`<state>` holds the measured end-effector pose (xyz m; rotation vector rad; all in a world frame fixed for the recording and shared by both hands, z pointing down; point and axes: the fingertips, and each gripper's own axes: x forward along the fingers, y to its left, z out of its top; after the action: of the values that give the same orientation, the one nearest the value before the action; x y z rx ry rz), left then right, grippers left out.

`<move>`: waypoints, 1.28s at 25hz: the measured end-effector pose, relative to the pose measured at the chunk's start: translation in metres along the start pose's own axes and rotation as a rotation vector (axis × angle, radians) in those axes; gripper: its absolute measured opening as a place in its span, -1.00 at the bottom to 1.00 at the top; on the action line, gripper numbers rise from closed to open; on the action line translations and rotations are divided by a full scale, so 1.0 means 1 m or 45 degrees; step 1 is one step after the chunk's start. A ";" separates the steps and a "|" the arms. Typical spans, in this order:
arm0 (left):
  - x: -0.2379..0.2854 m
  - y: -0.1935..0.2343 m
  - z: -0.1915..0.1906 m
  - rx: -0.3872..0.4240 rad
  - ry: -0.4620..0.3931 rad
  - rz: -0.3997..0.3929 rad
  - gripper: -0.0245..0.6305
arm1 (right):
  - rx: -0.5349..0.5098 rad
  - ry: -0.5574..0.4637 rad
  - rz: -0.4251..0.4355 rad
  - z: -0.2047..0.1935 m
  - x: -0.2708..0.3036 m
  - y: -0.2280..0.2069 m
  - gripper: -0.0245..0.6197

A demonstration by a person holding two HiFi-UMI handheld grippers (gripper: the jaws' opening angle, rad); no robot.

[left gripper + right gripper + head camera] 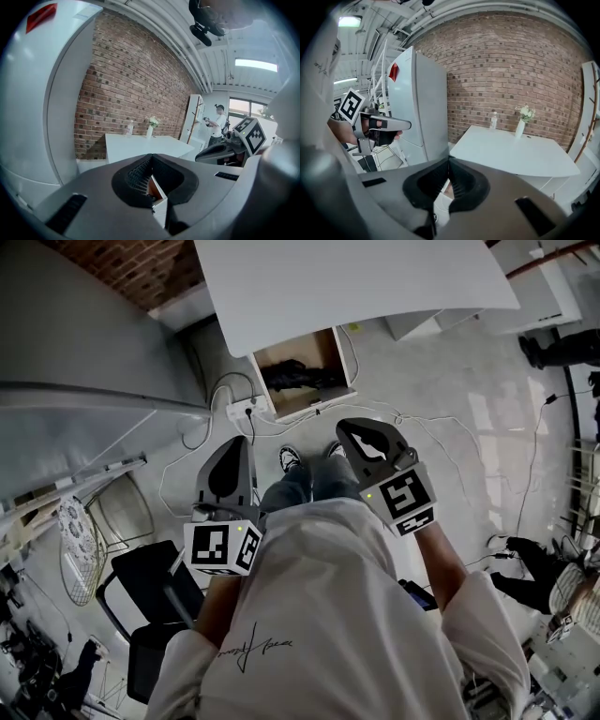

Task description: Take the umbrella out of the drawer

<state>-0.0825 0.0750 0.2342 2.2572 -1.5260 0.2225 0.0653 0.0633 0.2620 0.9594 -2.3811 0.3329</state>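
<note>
Jaws on the grey left gripper (236, 444) are pressed together with nothing between them. The jaws on the grey right gripper (347, 430) are together and empty too. Both grippers are up in the air in front of the person, well apart from the open white drawer with the brown inside (351, 360). That drawer sticks out from under the flat white worktop (356, 277). Inside lies a dark lump that I take to be the black folded umbrella (298, 377). To do this step well, one gripper should go down to the drawer and spread its jaws before it gets there. It should come from above, grab the umbrella round its middle and squeeze firmly. Then a slow lift straight up should keep it from bumping the worktop edge or the drawer wall
</note>
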 end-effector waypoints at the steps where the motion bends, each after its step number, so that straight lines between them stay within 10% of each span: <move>1: 0.001 0.000 -0.002 -0.002 0.008 0.001 -0.87 | 0.001 0.002 0.004 -0.001 0.003 -0.001 -0.88; 32: 0.085 0.009 -0.051 -0.158 0.160 0.203 -0.87 | -0.049 0.191 0.203 -0.060 0.117 -0.092 -0.87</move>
<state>-0.0529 0.0207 0.3121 1.9898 -1.6078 0.3002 0.0835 -0.0436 0.3804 0.7029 -2.3221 0.4027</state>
